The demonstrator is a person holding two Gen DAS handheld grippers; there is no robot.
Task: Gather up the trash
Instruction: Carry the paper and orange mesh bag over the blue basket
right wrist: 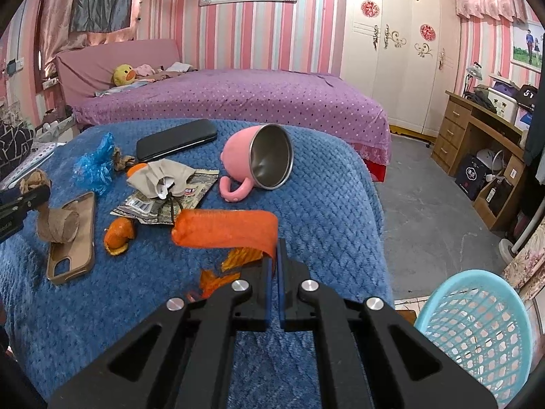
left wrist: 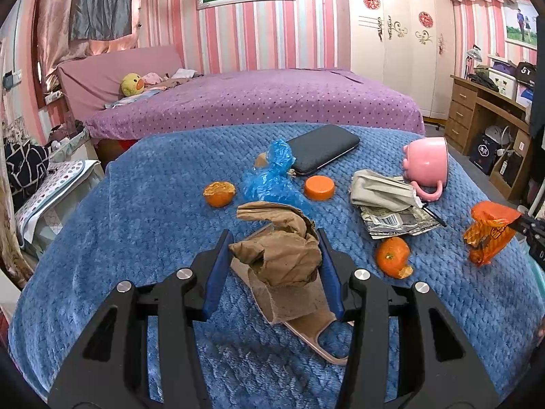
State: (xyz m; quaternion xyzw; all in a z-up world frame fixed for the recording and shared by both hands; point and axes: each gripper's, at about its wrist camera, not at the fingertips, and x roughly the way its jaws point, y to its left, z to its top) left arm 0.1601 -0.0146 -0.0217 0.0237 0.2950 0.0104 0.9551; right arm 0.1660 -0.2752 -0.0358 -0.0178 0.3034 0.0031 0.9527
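My left gripper [left wrist: 274,243] is shut on a crumpled brown paper [left wrist: 282,255], held just above a tan phone case [left wrist: 306,320] on the blue blanket [left wrist: 136,204]. My right gripper [right wrist: 275,248] is shut on an orange snack wrapper [right wrist: 224,228], lifted above the blanket; it also shows in the left wrist view [left wrist: 490,231]. A blue plastic bag [left wrist: 272,180], orange peels [left wrist: 393,255] [left wrist: 219,193], an orange cap [left wrist: 319,187] and a printed wrapper [left wrist: 398,221] under a beige cloth [left wrist: 381,191] lie on the blanket.
A tipped pink mug [right wrist: 259,160] and a black phone [right wrist: 175,139] lie on the blanket. A light blue mesh basket [right wrist: 477,334] stands on the floor at the lower right. A purple bed [right wrist: 238,99] is behind, a wooden desk [right wrist: 477,136] at right.
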